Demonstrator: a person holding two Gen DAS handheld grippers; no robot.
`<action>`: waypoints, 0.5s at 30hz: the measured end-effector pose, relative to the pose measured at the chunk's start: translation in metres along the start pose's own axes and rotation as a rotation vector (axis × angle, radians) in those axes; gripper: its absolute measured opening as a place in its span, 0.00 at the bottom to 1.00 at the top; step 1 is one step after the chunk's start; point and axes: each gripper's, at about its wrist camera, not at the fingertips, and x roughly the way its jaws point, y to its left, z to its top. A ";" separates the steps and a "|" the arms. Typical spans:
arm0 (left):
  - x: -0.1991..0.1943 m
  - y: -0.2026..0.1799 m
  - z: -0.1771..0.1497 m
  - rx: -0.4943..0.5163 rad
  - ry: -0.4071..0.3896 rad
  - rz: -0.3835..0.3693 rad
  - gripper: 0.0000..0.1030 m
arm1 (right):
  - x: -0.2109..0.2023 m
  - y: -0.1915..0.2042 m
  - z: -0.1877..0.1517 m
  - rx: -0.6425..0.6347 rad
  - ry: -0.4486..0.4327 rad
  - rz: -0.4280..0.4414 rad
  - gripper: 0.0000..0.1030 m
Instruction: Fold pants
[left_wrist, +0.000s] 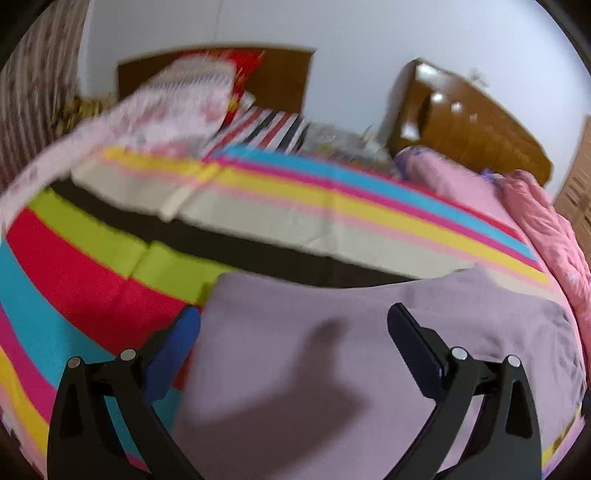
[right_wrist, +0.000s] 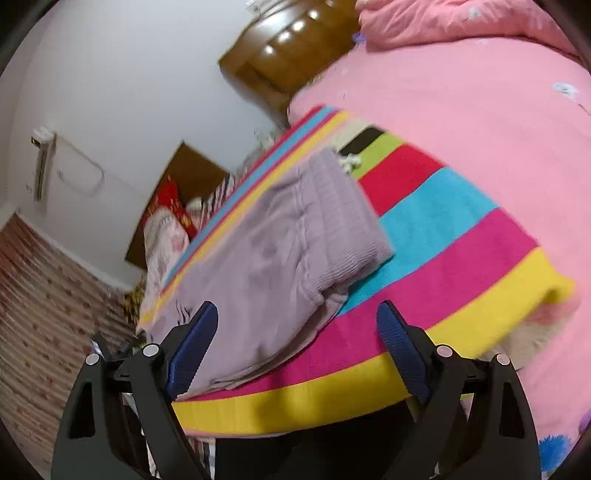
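Lilac pants (right_wrist: 280, 236) near striped blanket (right_wrist: 461, 236) edge

Left gripper (left_wrist: 293, 325): jaws stand wide apart, nothing pinched between them; it points forward and downward.
Left gripper fingers (left_wrist: 177, 350): the left one carries a blue pad facing inward; the right one shows as a dark edge.
Right gripper (right_wrist: 297, 325): jaws spread wide, pads pressing on nothing; the view along it is rolled to one side.
Right gripper fingers (right_wrist: 192, 350): both carry ribbed blue pads facing each other.
Frames: black arms with silver pivot pins fan out behind each pair of fingers.
Person: no hand or sleeve shows in either view.
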 end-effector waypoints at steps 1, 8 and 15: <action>-0.015 -0.015 -0.003 0.030 -0.030 -0.042 0.98 | 0.007 0.003 -0.002 0.000 0.017 -0.004 0.84; -0.030 -0.095 -0.061 0.218 0.056 -0.230 0.98 | 0.049 0.020 -0.004 -0.054 0.093 -0.077 0.86; -0.014 -0.089 -0.081 0.202 0.112 -0.259 0.98 | 0.062 0.023 -0.002 -0.050 0.039 -0.124 0.90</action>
